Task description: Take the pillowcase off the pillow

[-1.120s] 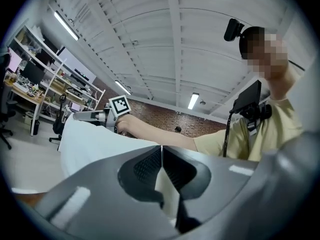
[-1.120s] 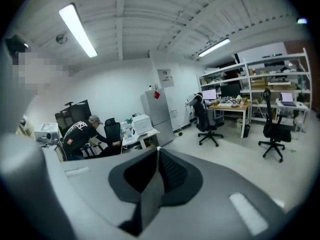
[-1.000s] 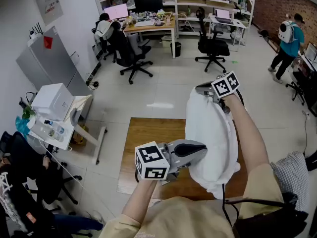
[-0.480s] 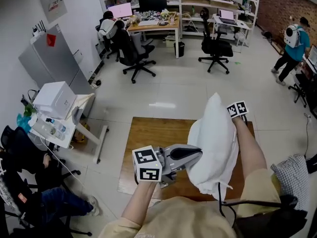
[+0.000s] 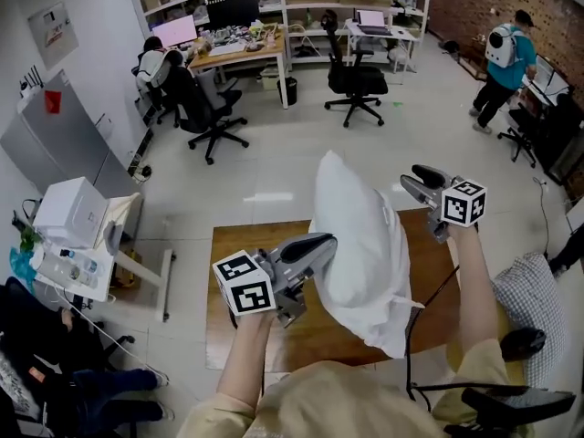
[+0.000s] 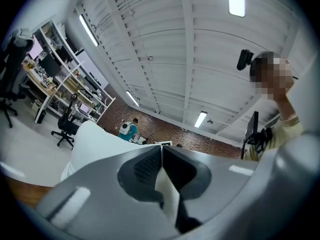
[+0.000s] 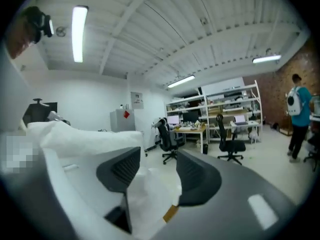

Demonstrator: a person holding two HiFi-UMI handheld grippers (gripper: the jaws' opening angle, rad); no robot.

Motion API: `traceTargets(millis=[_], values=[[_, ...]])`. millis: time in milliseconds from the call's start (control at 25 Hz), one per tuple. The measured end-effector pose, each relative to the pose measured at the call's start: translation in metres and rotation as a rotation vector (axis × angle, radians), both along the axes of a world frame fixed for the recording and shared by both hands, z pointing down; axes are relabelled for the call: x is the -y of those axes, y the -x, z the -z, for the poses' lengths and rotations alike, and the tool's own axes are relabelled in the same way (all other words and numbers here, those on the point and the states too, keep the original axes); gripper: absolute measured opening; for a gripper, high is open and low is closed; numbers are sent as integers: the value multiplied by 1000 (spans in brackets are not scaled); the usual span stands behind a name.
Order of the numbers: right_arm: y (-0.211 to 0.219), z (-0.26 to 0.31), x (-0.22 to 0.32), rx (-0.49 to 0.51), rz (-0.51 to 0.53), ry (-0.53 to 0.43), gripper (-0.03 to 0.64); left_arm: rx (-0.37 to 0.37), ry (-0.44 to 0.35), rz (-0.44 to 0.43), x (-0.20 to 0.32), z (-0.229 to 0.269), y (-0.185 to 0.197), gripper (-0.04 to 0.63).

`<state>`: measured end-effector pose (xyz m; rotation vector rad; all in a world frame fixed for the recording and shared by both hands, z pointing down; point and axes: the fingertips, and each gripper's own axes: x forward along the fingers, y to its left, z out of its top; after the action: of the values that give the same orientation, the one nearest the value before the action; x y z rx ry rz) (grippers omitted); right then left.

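A white pillow in its pillowcase (image 5: 356, 235) stands on end in the air above a wooden table (image 5: 239, 263). At its lower left side, my left gripper (image 5: 315, 245) is shut on a fold of the pillowcase fabric. In the left gripper view that white fold (image 6: 167, 196) is pinched between the closed left gripper (image 6: 161, 150). My right gripper (image 5: 415, 179) hangs to the right of the pillow's upper part, clear of it, and its jaws are opening. The right gripper view shows the right gripper (image 7: 157, 168) with jaws apart, the pillow (image 7: 85, 139) on the left and loose cloth low in the gap, not pressed.
Beyond the table lie a pale floor, office chairs (image 5: 354, 80), desks and shelving (image 5: 274, 7). A person in a teal shirt (image 5: 500, 62) stands far right. A grey cabinet (image 5: 46, 135) and a white box (image 5: 68, 210) are at left. Checkered cloth (image 5: 522, 290) lies at right.
My right gripper let go of the pillow's top, opened and moved off to the right. The pillow swung left, upright, with my left gripper holding on.
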<state>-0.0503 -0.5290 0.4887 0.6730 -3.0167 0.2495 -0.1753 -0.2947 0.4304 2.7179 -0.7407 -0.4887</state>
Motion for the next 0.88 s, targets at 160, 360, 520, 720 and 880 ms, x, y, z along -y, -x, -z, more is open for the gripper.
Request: traceTargets(millis=[160,360,520,720,880], values=[[4,58,-104,28,61,-167,236,-62,27,-7,12,6,32,12],[33,33,-200,-18,119,-193,246,-105,56,-12,29,18,59,12],[62,0,-246,-78,115,-189,247,-100,56,-8,39,27,64,12],[89,-37,-260,-118,54,-159,229,-117,57,-9,37,34,66,12],[90,-102,-252,-269,-5,-114,60,-206,98,-20,36,27,82,12]])
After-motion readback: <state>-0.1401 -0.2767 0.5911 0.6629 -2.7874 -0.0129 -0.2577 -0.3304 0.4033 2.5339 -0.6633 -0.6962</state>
